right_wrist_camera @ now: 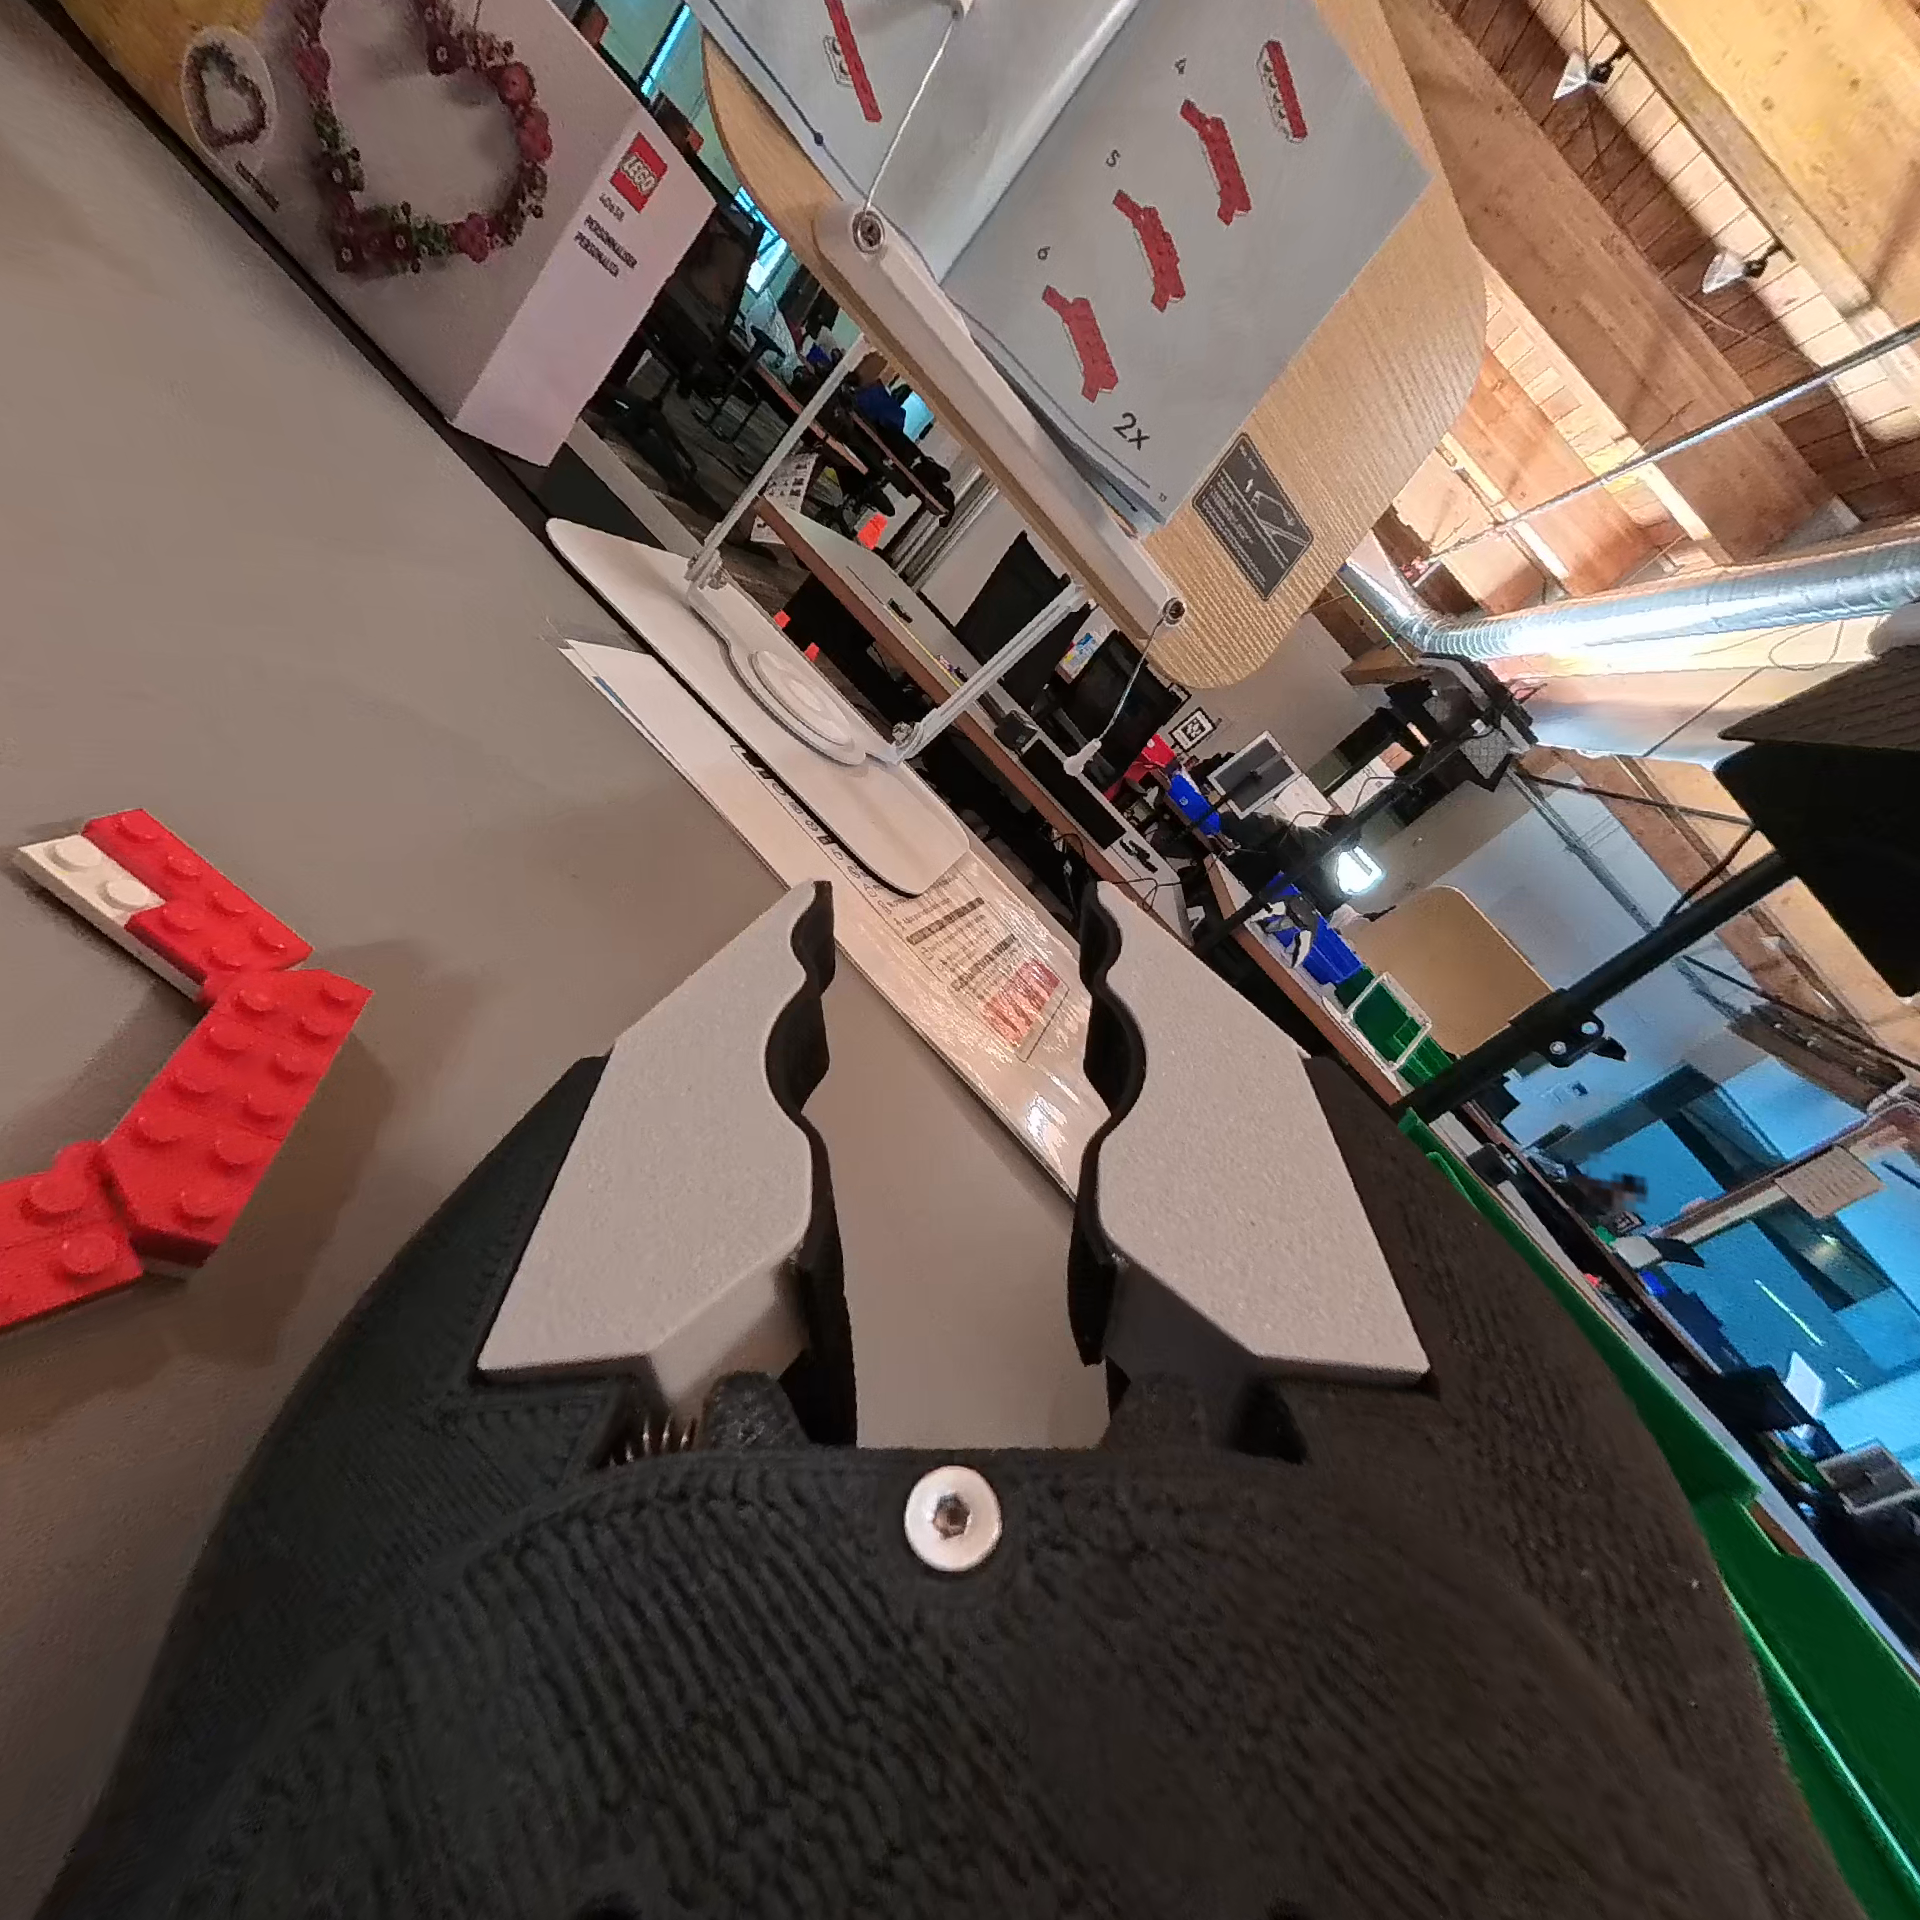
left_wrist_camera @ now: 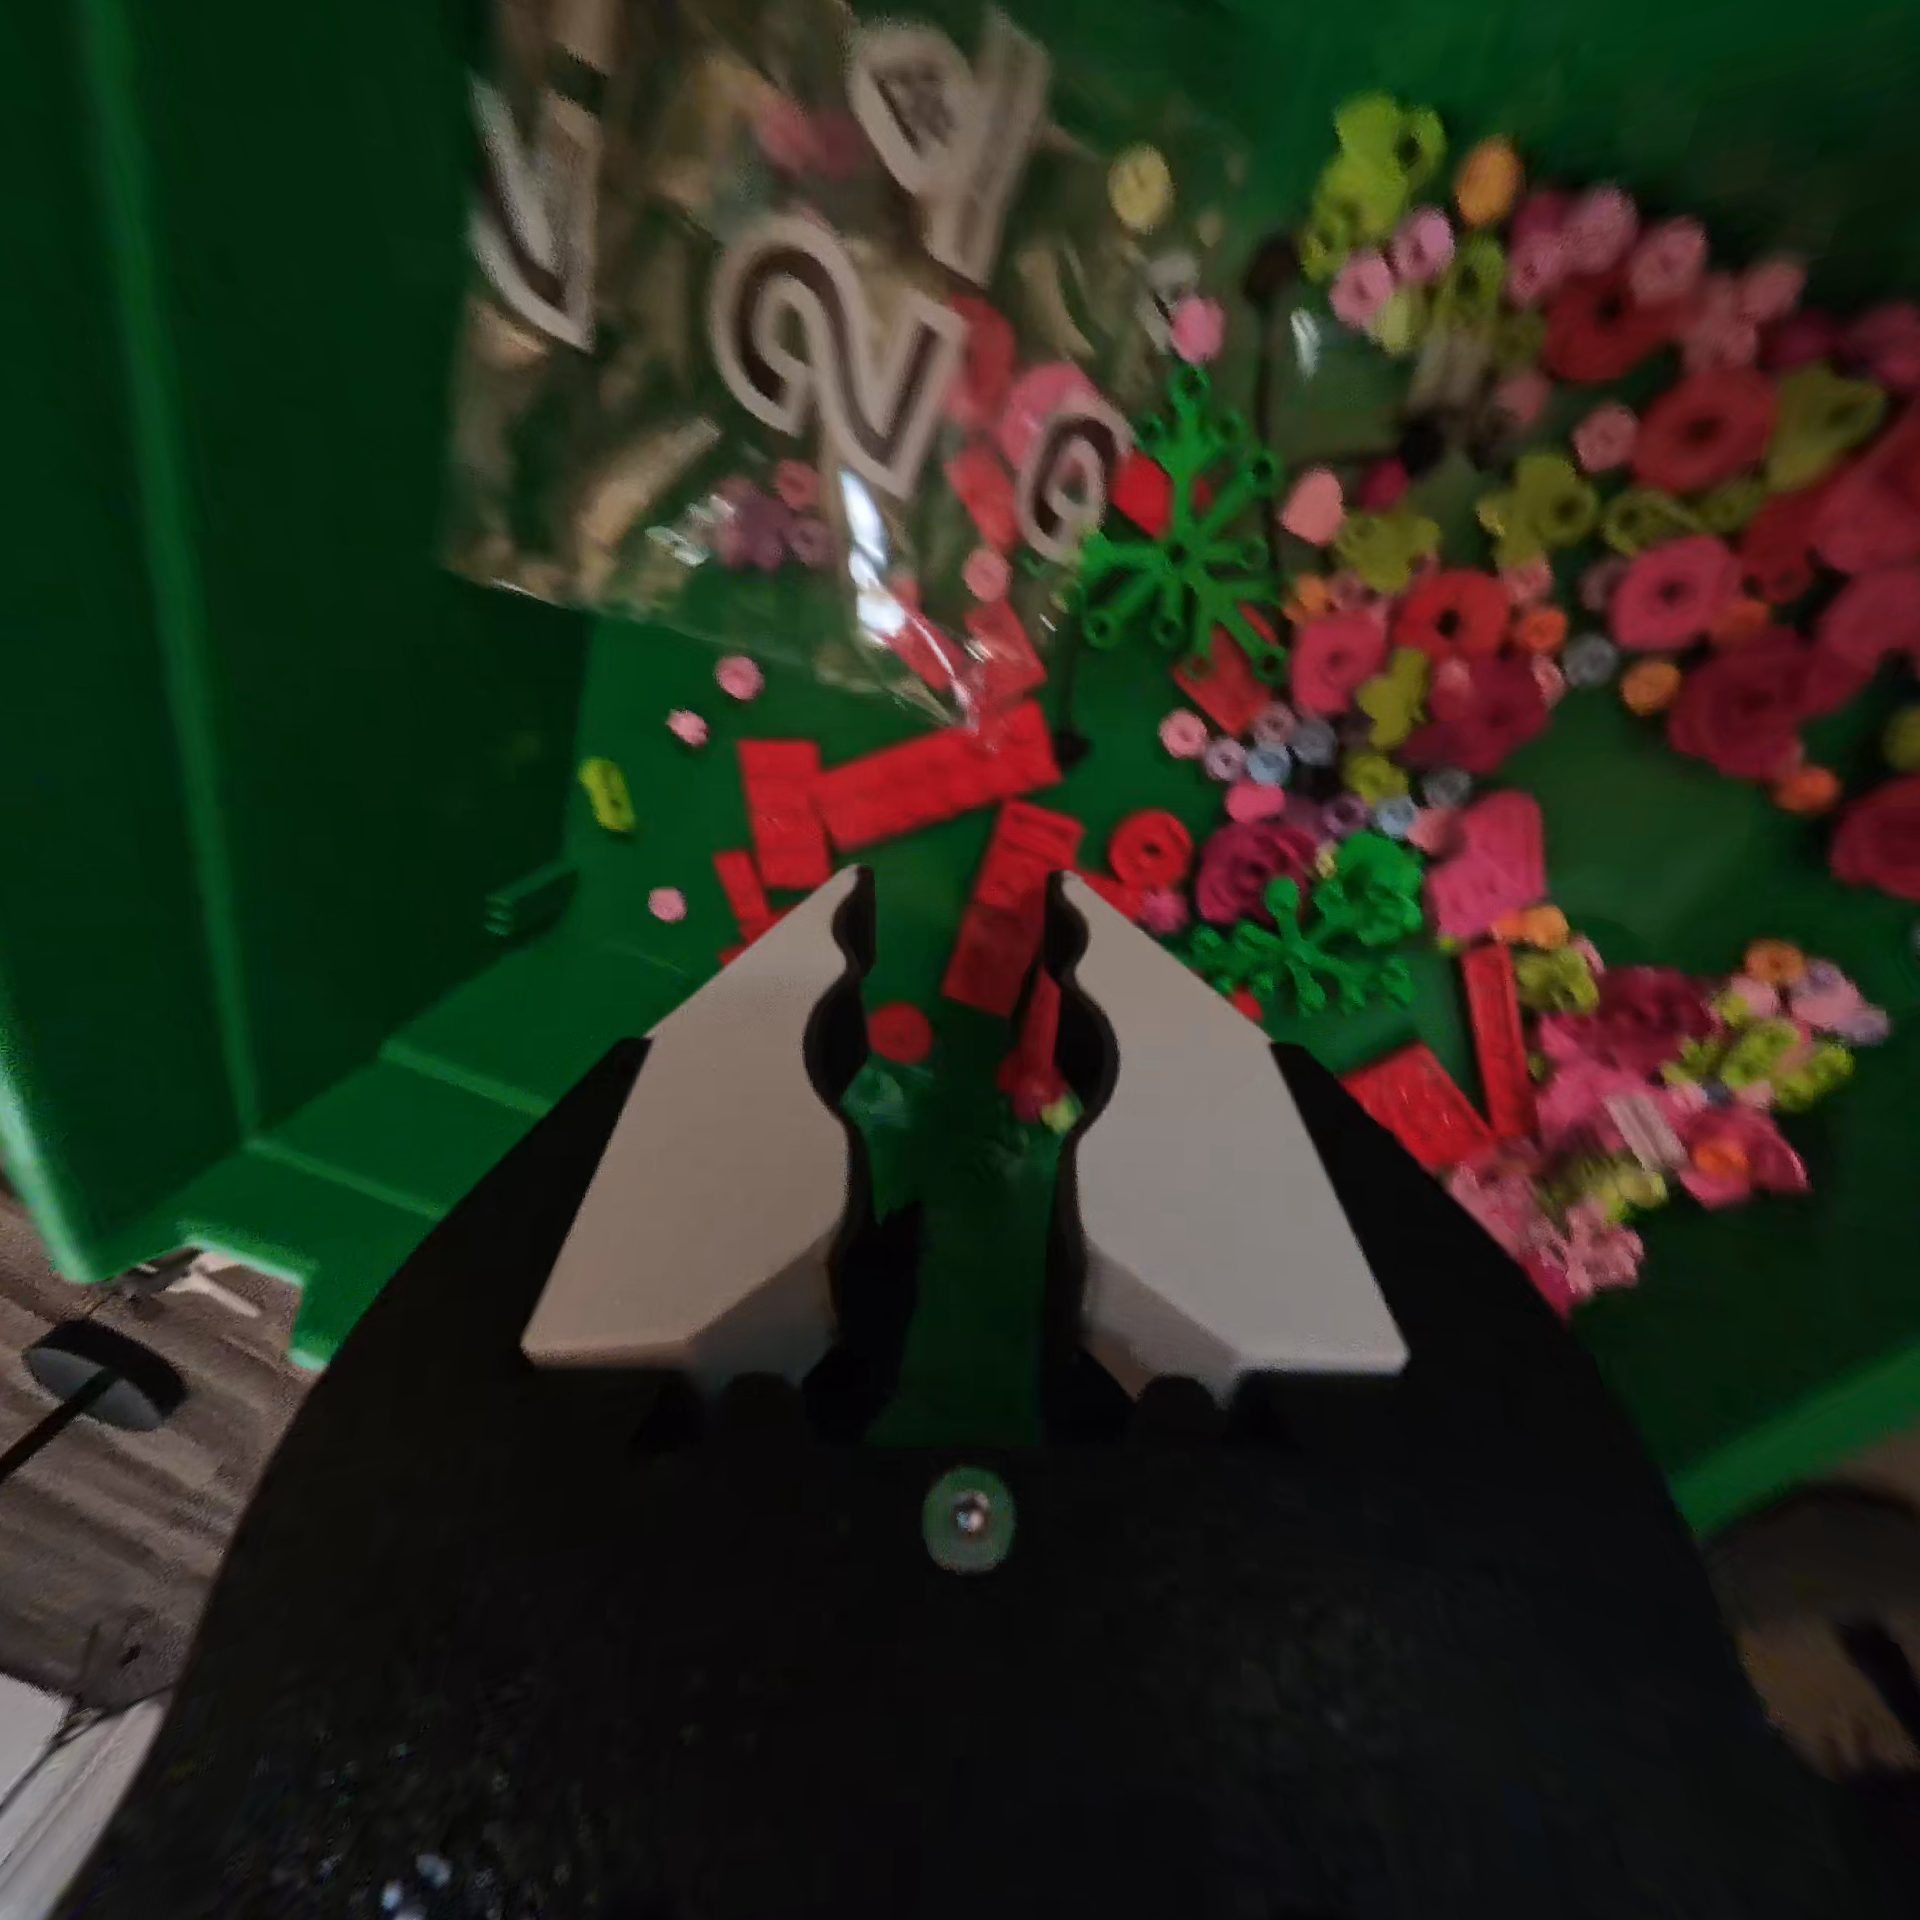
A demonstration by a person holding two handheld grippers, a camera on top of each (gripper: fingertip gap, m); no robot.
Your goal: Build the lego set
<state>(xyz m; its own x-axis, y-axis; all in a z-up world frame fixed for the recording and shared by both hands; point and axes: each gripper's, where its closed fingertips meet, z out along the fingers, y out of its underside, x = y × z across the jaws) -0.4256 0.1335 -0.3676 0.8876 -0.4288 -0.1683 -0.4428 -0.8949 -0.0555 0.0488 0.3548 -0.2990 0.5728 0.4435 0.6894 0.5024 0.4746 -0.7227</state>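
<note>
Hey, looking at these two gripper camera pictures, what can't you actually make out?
- Left wrist view: loose pink and red pieces in the green plastic bin are motion-blurred; exact shapes unclear.
- Left wrist view: clear plastic bag contents smeared by glare.
- Right wrist view: red and white plate assembly is cut off by the left edge.

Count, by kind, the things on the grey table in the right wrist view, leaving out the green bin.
Lego box: 1
Book stand: 1
Instruction booklet: 1
Printed sheet: 1
Red-and-white plate assembly: 1
Total: 5
</note>
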